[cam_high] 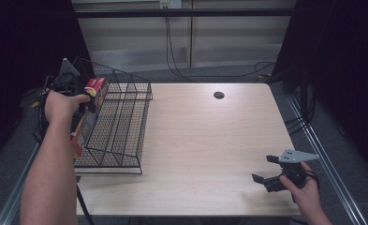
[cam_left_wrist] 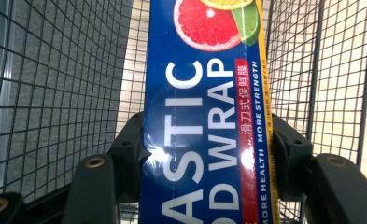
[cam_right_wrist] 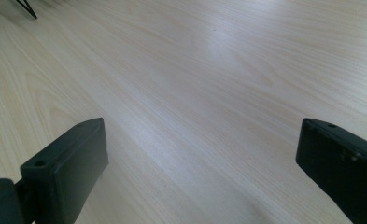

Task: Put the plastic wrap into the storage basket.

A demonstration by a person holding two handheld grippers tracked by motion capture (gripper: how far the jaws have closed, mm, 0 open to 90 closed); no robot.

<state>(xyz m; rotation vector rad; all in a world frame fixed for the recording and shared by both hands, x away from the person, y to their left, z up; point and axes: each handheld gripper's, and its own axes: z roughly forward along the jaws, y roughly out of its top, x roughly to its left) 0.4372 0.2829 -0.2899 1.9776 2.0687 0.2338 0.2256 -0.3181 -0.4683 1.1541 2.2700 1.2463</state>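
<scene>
A long blue plastic wrap box (cam_left_wrist: 204,93) with citrus pictures and a red end (cam_high: 96,87) stands tilted at the left side of a black wire basket (cam_high: 125,117). My left gripper (cam_left_wrist: 204,149) is shut on it, both black pads (cam_left_wrist: 130,154) pressing its long sides. In the high view the left gripper (cam_high: 84,107) sits at the basket's left wall, held by a hand. My right gripper (cam_high: 264,168) stands open low over the bare wooden table (cam_high: 209,140) at the front right, with nothing between its jaws (cam_right_wrist: 200,163).
The basket's mesh walls (cam_left_wrist: 55,93) close in on both sides of the box. A dark round hole (cam_high: 218,95) lies in the tabletop near the far edge. Cables (cam_high: 261,70) run on the floor behind the table. Metal rails line both table sides.
</scene>
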